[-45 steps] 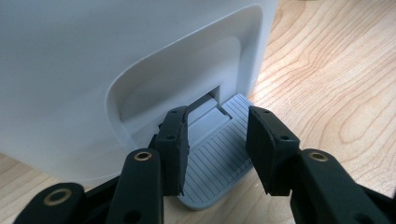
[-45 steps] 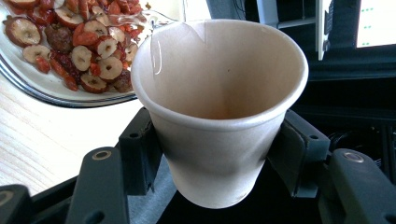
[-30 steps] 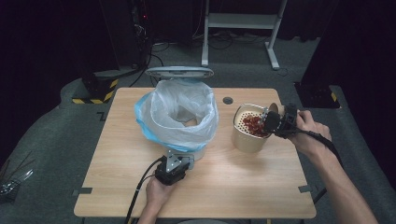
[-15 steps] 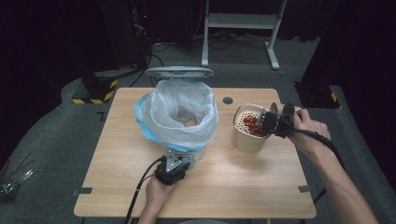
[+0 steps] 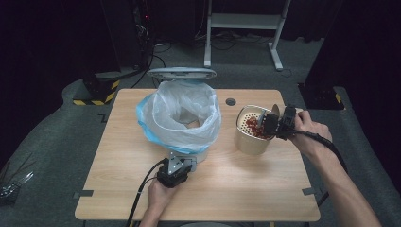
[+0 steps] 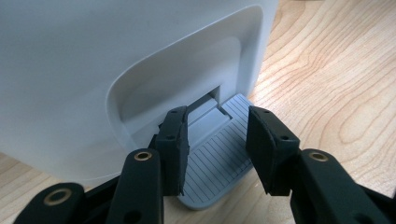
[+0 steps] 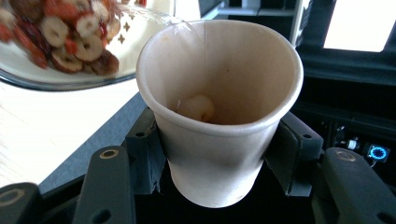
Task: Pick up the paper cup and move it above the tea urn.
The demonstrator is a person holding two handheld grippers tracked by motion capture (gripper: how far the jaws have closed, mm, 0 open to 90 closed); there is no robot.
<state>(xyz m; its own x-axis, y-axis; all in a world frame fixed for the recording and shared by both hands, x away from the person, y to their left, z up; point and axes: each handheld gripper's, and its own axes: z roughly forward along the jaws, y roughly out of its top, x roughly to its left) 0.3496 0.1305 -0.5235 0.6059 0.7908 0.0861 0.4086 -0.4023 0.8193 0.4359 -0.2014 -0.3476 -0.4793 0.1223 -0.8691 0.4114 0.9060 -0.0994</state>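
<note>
Right hand-held gripper (image 7: 215, 154) has just closed further, its jaws now clenched on the small brown paper cup (image 7: 219, 107), which sits upright at the rim of the beige perforated container of red dried fruit (image 5: 253, 130), mouth and long axis tilted toward the camera. Left hand-held gripper (image 6: 217, 149) has not moved; its jaws press the grey ribbed pedal (image 6: 219, 158) of the white bag-lined bin (image 5: 182, 118) on the desk (image 5: 118, 189), presumably to keep the lid up, without gripping it.

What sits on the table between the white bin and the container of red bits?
Bare wood, in the high view: nothing lies between the bin and the container; a dark round hole sits farther back.
</note>
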